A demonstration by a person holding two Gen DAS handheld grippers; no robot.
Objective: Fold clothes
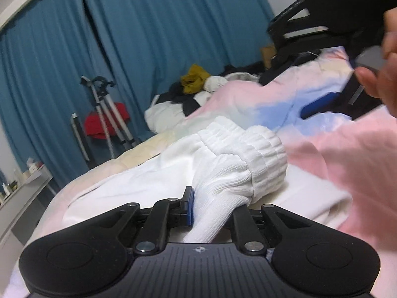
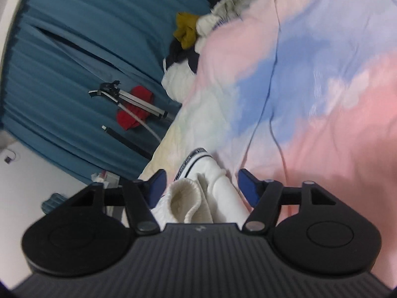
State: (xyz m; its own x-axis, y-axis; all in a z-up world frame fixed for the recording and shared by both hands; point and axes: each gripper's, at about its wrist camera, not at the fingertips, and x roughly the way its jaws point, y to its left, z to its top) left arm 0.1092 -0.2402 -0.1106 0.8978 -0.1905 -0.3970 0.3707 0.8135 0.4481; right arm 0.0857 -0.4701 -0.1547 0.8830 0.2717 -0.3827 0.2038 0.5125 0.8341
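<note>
Here the left gripper pinches a white garment, its blue-padded fingers pressed into the ribbed cloth near the thick elastic cuff; only the left pad shows, the right one being hidden by the fabric. The garment lies bunched on the bed, on a pink, blue and cream duvet, with its smooth part trailing off to the left of the cuff. In the left view the right gripper appears at the far right, blurred, held in a hand above the duvet. In the right view that gripper has its fingers spread wide, one on each side of the garment but touching neither side as far as can be seen; a ribbed opening faces the camera and a band with dark stripes and lettering lies just beyond it. At the far end of the bed sits a heap of clothes, white, dark and mustard. Beyond the bed hang teal curtains, with a tripod and a red cloth in front of them, left of the heap.
</note>
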